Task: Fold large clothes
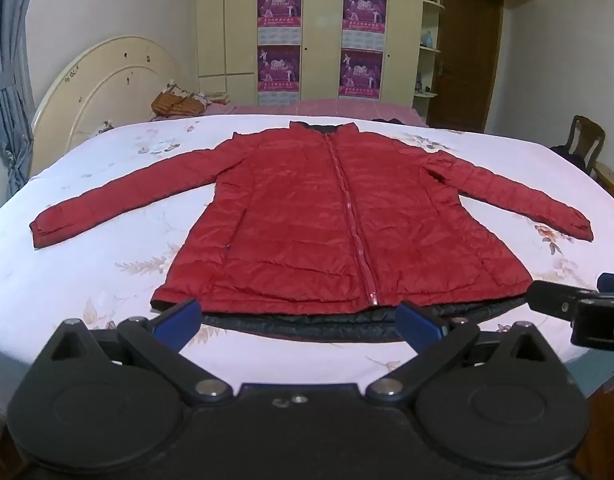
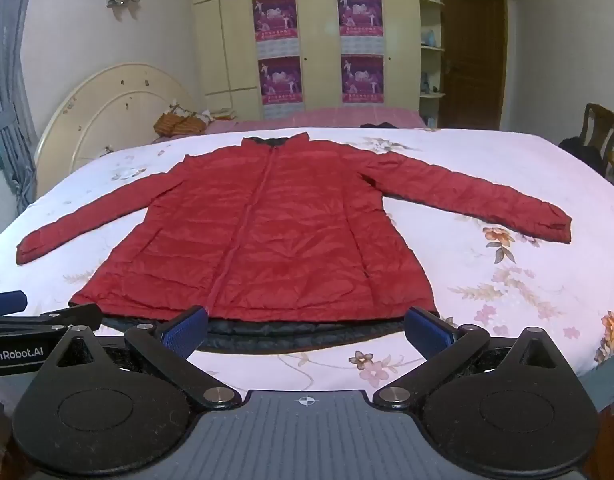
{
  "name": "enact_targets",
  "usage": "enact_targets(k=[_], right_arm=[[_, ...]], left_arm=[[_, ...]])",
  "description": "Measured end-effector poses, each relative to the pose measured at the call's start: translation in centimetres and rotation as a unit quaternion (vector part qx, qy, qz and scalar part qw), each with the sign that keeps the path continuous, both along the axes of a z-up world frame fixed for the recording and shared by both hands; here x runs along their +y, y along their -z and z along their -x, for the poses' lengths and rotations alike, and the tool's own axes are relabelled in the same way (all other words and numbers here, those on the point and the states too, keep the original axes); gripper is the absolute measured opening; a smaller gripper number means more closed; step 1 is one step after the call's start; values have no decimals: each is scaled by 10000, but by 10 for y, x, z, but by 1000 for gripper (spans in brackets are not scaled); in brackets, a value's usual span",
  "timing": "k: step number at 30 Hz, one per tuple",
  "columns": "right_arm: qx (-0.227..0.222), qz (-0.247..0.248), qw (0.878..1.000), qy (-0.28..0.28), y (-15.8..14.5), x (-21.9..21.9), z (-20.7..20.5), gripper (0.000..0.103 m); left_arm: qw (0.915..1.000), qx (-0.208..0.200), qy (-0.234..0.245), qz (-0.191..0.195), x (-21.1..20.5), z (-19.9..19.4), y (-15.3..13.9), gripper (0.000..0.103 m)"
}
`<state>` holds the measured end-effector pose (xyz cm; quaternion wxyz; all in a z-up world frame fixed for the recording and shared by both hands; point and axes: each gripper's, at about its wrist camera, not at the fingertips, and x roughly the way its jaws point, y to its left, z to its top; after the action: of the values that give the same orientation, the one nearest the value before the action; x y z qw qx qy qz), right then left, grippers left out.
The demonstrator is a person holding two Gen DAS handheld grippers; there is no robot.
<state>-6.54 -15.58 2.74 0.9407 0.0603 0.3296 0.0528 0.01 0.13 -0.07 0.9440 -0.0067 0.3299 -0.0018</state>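
On the bed [image 1: 107,264], a red jacket [image 1: 327,220] is being shown spread flat, front up and zipped, collar toward the far side, both sleeves stretched out sideways. No fold is being seen yet, so the whole task is judged as still ahead: sleeves, then body. The left claw [image 1: 299,314] and the right claw [image 2: 307,326] are being held wide apart just short of the hem, gripping nothing. The jacket is being read as thin, quilted and glossy, likely slippery, with a dark lining edge [image 2: 299,338] peeking below the hem. The bed cover is being seen as pale, with a flower print.
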Motion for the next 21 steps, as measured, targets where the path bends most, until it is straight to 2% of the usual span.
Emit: enact_targets(k=[21], right_arm=[[1, -1, 10000, -7, -2, -11, -4, 103]], left_arm=[[9999, 15, -91, -143, -8, 0, -3, 103]])
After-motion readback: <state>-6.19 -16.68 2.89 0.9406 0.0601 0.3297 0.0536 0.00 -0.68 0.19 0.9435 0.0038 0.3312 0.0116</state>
